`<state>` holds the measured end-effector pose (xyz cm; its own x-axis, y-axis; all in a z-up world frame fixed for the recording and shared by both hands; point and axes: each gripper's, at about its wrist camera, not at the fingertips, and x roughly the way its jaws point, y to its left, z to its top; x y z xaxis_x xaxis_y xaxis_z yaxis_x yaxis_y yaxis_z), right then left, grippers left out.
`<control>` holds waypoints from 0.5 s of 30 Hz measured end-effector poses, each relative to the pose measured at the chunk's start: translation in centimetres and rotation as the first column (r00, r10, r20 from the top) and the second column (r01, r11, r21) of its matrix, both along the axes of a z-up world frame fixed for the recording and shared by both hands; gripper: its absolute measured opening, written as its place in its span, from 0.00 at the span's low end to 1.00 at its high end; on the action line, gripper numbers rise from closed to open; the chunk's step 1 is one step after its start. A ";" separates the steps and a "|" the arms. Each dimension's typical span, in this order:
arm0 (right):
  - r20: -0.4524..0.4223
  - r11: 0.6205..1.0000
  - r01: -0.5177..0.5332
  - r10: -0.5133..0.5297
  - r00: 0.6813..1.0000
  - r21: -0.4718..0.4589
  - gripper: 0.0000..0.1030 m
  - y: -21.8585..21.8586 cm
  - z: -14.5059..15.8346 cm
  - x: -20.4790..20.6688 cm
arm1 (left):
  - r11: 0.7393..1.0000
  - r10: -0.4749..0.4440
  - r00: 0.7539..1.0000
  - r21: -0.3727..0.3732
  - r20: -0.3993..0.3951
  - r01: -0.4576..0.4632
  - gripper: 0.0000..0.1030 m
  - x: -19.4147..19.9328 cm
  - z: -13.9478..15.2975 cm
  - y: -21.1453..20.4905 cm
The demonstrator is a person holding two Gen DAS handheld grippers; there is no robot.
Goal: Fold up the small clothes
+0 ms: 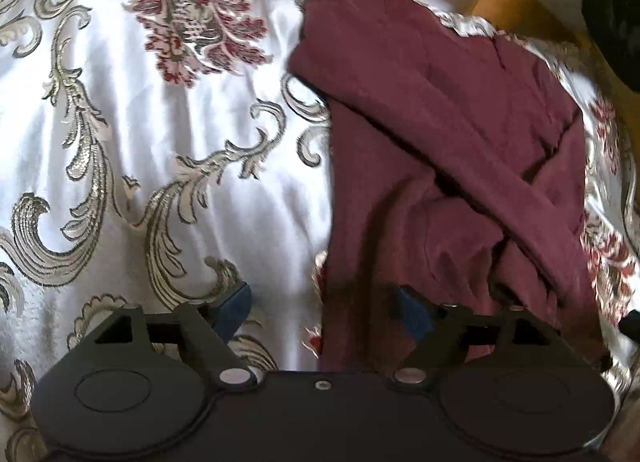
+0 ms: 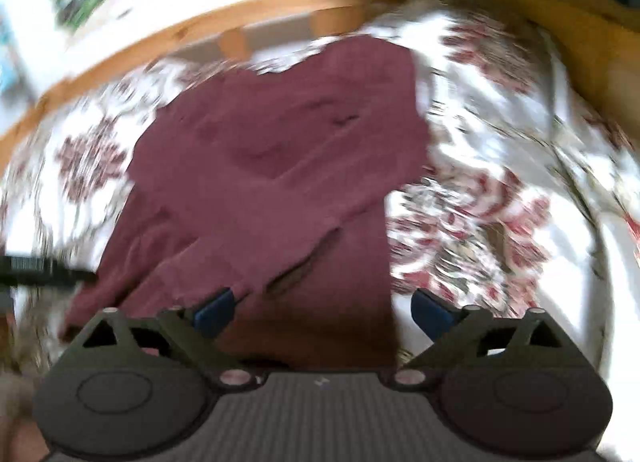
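A maroon long-sleeved garment (image 1: 432, 142) lies on a white bedspread, its sleeves folded across the body in a cross. My left gripper (image 1: 320, 310) hovers over the garment's near left edge, open, with nothing between its blue pads (image 1: 232, 310). In the blurred right wrist view the same garment (image 2: 272, 166) fills the middle. My right gripper (image 2: 324, 312) stands wide open above the garment's near right part. Its blue pads (image 2: 432, 312) touch no cloth that I can see.
The bedspread (image 1: 160, 142) is white satin with red flowers and grey scrolls, and it spreads wide to the left. A wooden bed rail (image 2: 200, 18) runs along the far side. A dark object (image 1: 616, 14) sits at the far right corner.
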<state>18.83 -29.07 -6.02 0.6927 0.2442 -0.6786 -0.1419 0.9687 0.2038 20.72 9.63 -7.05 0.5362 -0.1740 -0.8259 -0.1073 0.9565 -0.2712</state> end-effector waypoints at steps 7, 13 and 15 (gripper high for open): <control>-0.138 0.999 0.044 -0.045 0.989 -0.010 0.98 -0.2 -2.4 2.2 | 1.000 0.004 0.998 0.016 -0.056 -0.003 0.89 -1.1 -0.3 -0.5; -0.148 0.993 -0.014 -0.004 0.989 -0.119 0.61 2.0 -3.5 2.7 | 0.998 0.048 0.998 -0.033 -0.050 -0.050 0.89 -1.7 0.0 0.5; -0.153 0.993 -0.012 -0.006 0.988 -0.116 0.31 2.0 -3.7 2.8 | 0.995 0.077 0.996 -0.064 -0.036 -0.079 0.87 -1.9 0.2 1.0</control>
